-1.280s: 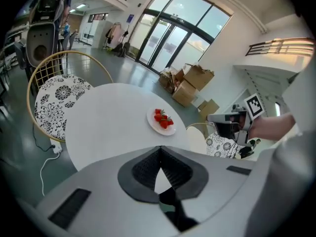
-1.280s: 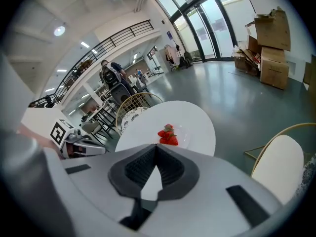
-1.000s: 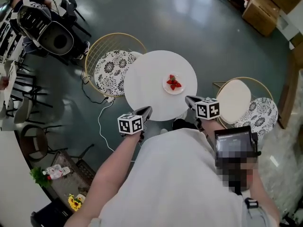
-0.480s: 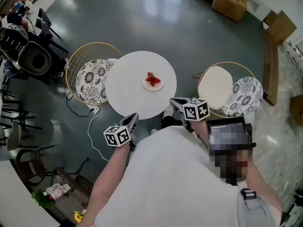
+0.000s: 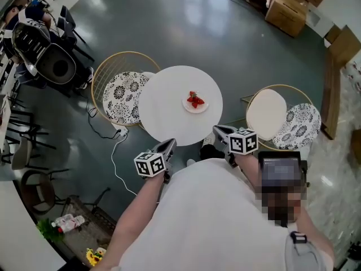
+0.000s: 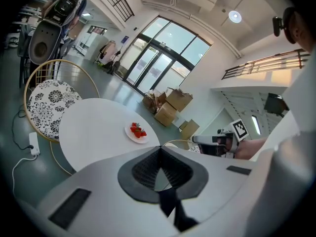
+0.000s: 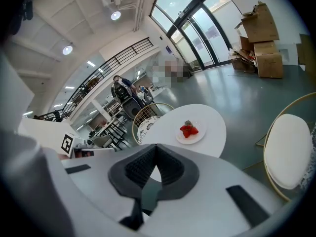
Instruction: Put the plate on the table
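The plate (image 5: 196,102) sits on the table (image 5: 163,114), so placing looks done; left gripper (image 5: 170,143) and right gripper (image 5: 218,130) hang near, jaws pressed together, empty, needing only to keep clear.

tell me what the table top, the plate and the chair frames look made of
Table top: matte white, smooth, no grain; painted wood or laminate, can't tell which.
Plate: plain white, likely ceramic, possibly plastic.
Chair frames: thin gold-coloured bars, looks like metal wire.
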Available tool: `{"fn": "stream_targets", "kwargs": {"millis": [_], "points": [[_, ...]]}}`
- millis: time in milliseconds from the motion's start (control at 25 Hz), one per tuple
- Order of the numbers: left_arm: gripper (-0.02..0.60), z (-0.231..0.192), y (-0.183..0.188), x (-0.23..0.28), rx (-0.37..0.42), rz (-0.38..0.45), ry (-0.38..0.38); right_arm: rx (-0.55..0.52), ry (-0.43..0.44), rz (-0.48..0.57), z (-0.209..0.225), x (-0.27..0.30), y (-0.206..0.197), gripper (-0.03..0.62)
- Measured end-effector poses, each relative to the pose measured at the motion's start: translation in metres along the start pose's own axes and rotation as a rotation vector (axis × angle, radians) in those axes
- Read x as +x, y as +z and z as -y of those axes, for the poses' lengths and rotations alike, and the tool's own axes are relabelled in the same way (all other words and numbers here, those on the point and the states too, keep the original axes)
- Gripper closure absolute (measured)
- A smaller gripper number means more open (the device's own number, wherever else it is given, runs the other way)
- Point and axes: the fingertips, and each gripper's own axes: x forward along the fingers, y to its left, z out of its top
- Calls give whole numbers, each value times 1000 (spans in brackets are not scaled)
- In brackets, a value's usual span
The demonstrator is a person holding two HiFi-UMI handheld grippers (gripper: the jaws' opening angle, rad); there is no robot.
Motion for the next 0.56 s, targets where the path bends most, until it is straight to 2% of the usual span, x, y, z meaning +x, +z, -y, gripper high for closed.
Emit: {"fn": "stream_targets", "kwargs": {"millis": [240,560], "points": [[577,2,1,-1,-7,-9,-2,-7,-6,6,0,1,12,591],[577,-2,-11,-2,-9,-22,-11,-4,-18,-8,-2,2,-8,591]]}}
